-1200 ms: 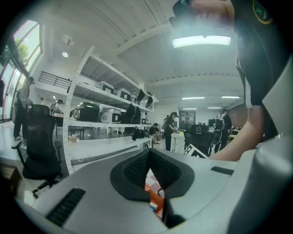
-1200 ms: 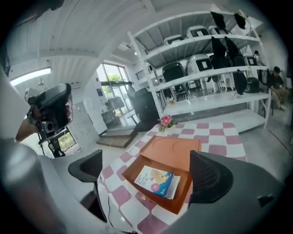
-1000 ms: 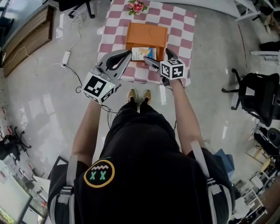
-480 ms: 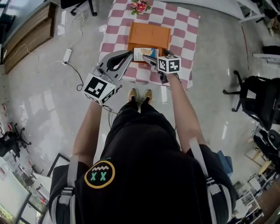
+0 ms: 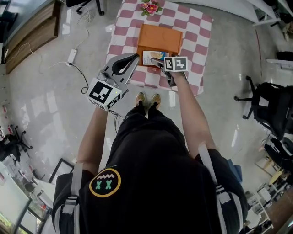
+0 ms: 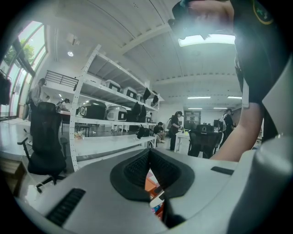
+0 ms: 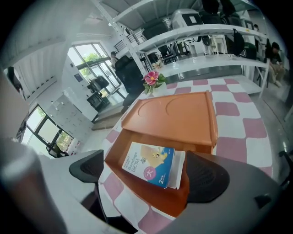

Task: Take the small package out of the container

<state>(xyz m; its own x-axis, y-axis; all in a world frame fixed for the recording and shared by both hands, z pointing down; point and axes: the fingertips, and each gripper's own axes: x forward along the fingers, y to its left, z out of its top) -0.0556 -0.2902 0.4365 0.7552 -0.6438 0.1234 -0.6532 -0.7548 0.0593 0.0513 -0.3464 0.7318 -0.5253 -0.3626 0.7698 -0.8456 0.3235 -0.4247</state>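
Two grippers held out over a desk (image 5: 201, 43) draped in pink-and-white check cloth, both at the near side of the orange container (image 5: 160, 37). Small package (image 7: 149, 164), blue and tan with a white end flap, lying flat in the container's open near tray, in front of its flat lid section. Right gripper (image 7: 146, 174) open wide, one pad to each side of the package, neither touching it as far as visible; right pad overlapping the container's near right corner. Left gripper (image 6: 149, 157) closed, pads pressed together, empty, hanging just left of the container's near left corner. Flower bunch (image 5: 150, 7) beyond the container's far edge.
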